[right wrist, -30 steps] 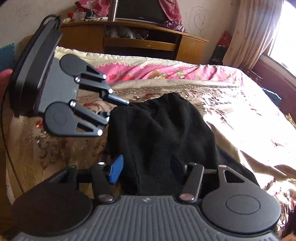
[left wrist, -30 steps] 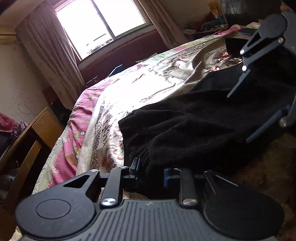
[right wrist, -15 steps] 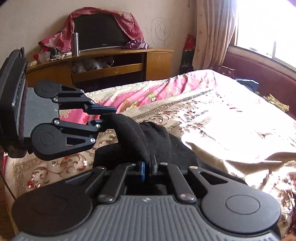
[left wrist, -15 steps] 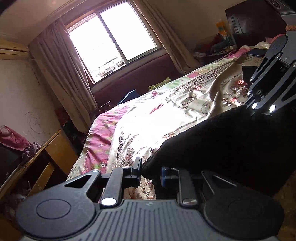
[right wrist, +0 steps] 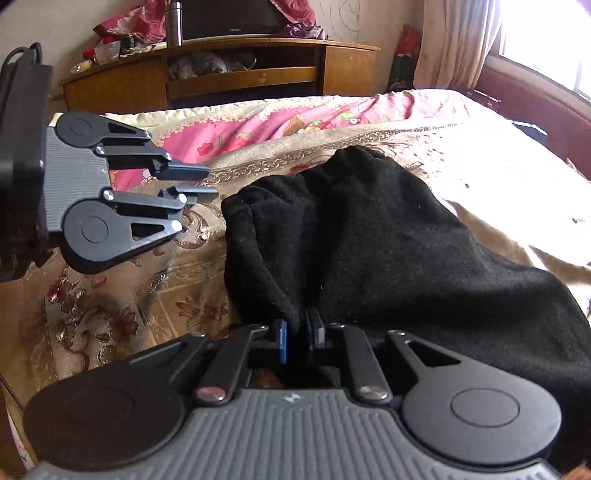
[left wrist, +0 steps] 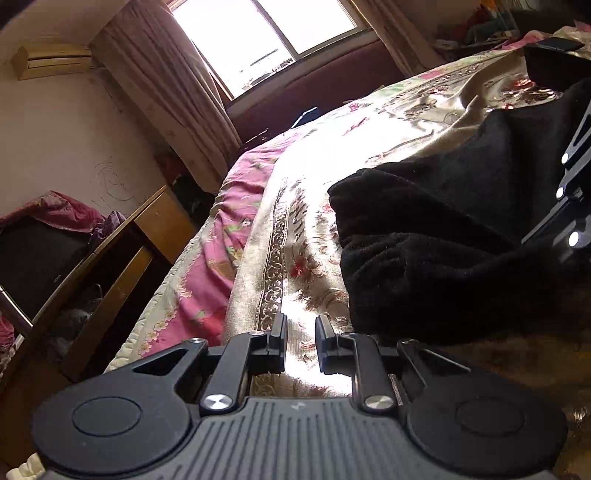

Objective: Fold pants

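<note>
Black pants lie bunched on the flowered bedspread. My left gripper sits just left of their edge. Its jaws are closing with a narrow gap and only bedspread shows between them. In the right wrist view the left gripper hovers apart from the pants, to their left. My right gripper pinches a raised fold at the near edge of the pants between its blue pads, while its jaws start opening.
A wooden cabinet with a television stands beyond the foot of the bed. The bed's edge drops off at the left. A window with curtains is at the back, and a dark box lies on the far bed.
My left gripper held the pants' edge earlier; now nothing is in it. The right gripper went from wide open to pinching a fold. The lifted cloth has come down onto the bed.
</note>
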Available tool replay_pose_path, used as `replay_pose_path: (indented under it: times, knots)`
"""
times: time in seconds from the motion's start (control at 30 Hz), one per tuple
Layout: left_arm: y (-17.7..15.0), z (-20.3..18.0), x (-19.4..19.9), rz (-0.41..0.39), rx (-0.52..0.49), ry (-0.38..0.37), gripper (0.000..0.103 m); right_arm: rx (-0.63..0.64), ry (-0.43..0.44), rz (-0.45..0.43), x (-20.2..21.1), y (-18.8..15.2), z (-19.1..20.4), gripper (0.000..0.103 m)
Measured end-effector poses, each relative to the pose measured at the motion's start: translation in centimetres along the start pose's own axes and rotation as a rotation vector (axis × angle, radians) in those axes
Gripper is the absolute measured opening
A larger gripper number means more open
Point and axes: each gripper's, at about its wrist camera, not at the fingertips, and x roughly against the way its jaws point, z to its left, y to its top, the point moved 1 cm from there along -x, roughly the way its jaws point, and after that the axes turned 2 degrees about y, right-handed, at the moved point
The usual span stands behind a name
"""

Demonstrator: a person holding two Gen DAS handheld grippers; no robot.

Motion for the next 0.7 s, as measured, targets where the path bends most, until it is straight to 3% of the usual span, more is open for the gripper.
replay_pose_path:
  times: [0.1,0.17,0.27,0.4,0.5,0.53,0.6,0.7]
  knots:
    - [0.9,-0.5,0.8,-0.018,0.036,-0.079,0.034,-0.031,0.006,-0.017,0.9,-0.3,0.0,0.027]
    - [0.5,-3.0,-0.1,0.051,-0.042,-0.146,0.034,-0.076,0.000,-0.037,2.6,-0.5,-0.6,0.027]
    - [-0.4,-5.1,-0.8,0.089,-0.116,-0.120,0.034,-0.170,-0.044,-0.083,6.1,-1.7,-3.5,0.029]
    - [0.7,-3.3,0.6,0.077,-0.009,-0.089,0.034,-0.304,-0.264,-0.138,11.4,-4.5,-10.4,0.031]
    - [2.5,-3.7,2.6,0.005,-0.003,-0.056,0.034,-0.390,-0.510,-0.173,15.5,-6.8,-16.8,0.031]
    - [3.2,-4.1,3.0,-0.012,0.003,-0.070,0.035,-0.426,-0.602,-0.176,16.9,-7.7,-19.1,0.032]
    - [5.1,-6.0,3.7,-0.052,0.015,-0.151,0.035,-0.508,-0.704,-0.190,19.0,-9.5,-22.6,0.033]
    - [7.6,-10.1,4.2,-0.098,0.012,-0.278,0.035,-0.677,-0.744,-0.204,21.5,-12.9,-27.2,0.041]
